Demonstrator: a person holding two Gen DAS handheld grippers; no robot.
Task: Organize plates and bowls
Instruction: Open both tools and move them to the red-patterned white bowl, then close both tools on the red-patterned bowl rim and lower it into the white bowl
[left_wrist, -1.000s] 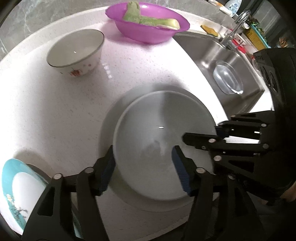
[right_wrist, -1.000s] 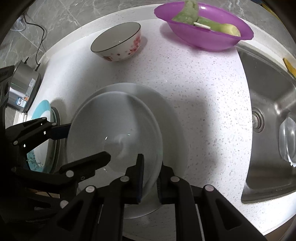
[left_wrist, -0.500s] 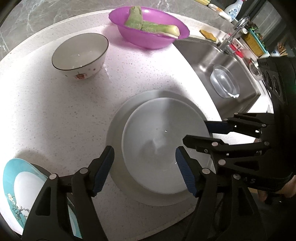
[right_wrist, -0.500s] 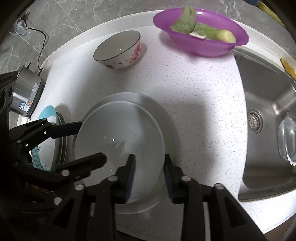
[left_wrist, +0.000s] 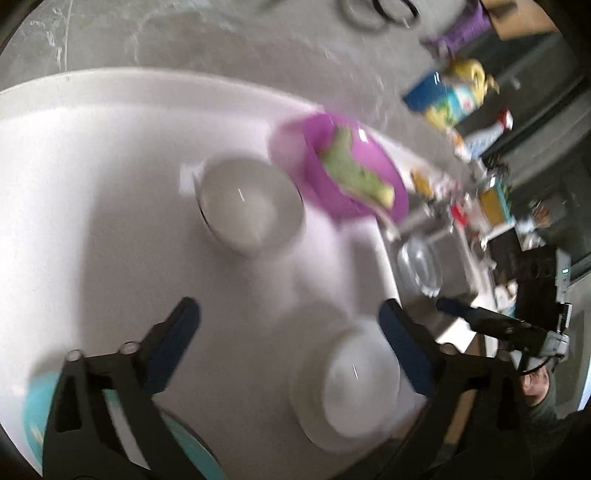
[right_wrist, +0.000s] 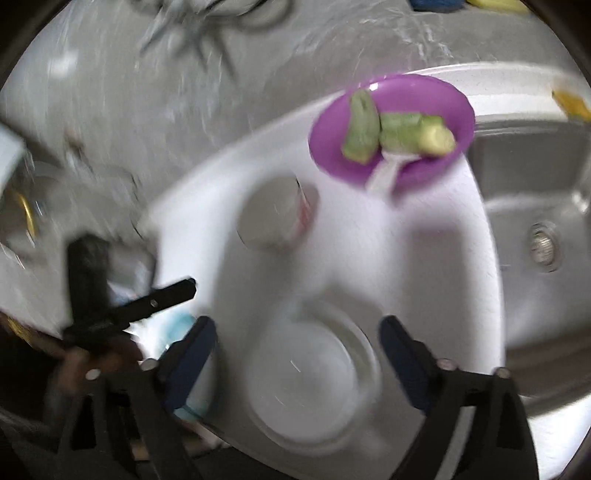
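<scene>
Both tools opening with nothing gripped above stacked white plates.

Left wrist view: the left tool (left_wrist: 286, 325) is spreading its jaws wide over bare tabletop (left_wrist: 110, 177), nothing between them; the stacked white plates (left_wrist: 351, 384) lie by its right finger, the white bowl (left_wrist: 251, 206) beyond, beside the purple bowl (left_wrist: 340, 166).
Right wrist view: the right tool (right_wrist: 295, 343) is likewise opening, its fingers apart from the plates (right_wrist: 314, 373) lying below and between them; the sink (right_wrist: 535, 206) is to the right.

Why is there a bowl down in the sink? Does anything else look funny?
The clear bowl lies down in the sink, away from the other dishes. On the counter the white plates sit stacked, and the white bowl and purple bowl stand upright. Nothing looks spilled or broken.
</scene>
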